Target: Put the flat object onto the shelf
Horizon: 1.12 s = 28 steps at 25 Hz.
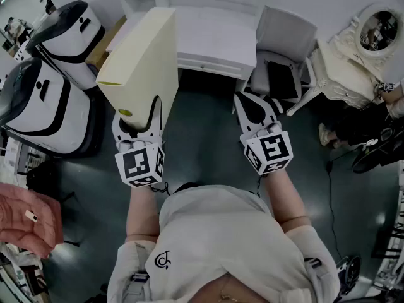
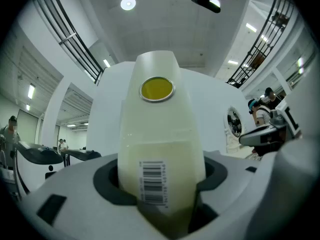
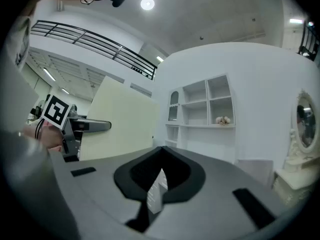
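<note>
The flat object (image 1: 142, 62) is a pale yellow, thin box with a round yellow sticker and a barcode label on its narrow edge (image 2: 160, 134). It stands up out of my left gripper (image 1: 137, 115), which is shut on its lower end; both pads press its sides in the left gripper view (image 2: 161, 184). My right gripper (image 1: 254, 109) hovers to the right of it, shut and empty (image 3: 157, 184). The white shelf unit (image 3: 205, 109) with open compartments stands ahead against the wall. The right gripper view also shows the flat object (image 3: 125, 119) and the left gripper's marker cube (image 3: 57, 111).
A white desk (image 1: 214, 40) sits straight ahead below the shelf, with a white chair (image 1: 284, 43) to its right. A cream vanity with a round mirror (image 1: 375, 30) stands far right. Two white-and-black machines (image 1: 38, 100) line the left side. A pink garment (image 1: 25, 223) lies low left.
</note>
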Motion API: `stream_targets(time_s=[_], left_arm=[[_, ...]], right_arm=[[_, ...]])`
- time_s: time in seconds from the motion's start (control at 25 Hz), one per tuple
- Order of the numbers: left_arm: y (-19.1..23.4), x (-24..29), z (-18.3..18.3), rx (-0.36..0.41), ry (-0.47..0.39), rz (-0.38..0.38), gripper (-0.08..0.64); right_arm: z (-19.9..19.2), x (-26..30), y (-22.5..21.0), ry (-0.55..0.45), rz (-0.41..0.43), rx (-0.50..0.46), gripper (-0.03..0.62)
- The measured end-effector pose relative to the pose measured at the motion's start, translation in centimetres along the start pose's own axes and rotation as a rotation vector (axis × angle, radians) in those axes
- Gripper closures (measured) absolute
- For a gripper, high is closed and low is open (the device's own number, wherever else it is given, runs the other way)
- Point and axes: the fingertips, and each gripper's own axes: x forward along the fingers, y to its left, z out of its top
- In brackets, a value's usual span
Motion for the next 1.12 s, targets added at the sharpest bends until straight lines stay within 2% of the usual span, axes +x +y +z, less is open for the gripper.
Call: stream_targets(time_s=[0.48, 0.72, 1.12], left_arm=[[-0.3, 0.9, -0.4, 0.008, 0.009, -0.004, 0.249], [0.0, 1.4, -0.3, 0.01, 0.016, 0.004, 0.249], [4.6, 5.9, -2.7, -0.002, 0.029, -0.004, 0.249]], right_arm=[[-0.6, 0.8, -0.6, 0.009, 0.006, 0.018, 0.586], [-0.6, 1.6, -1.1, -0.011, 0.004, 0.086, 0.584], [-2.4, 9.0, -0.6, 0.032, 0.019, 0.076, 0.584]])
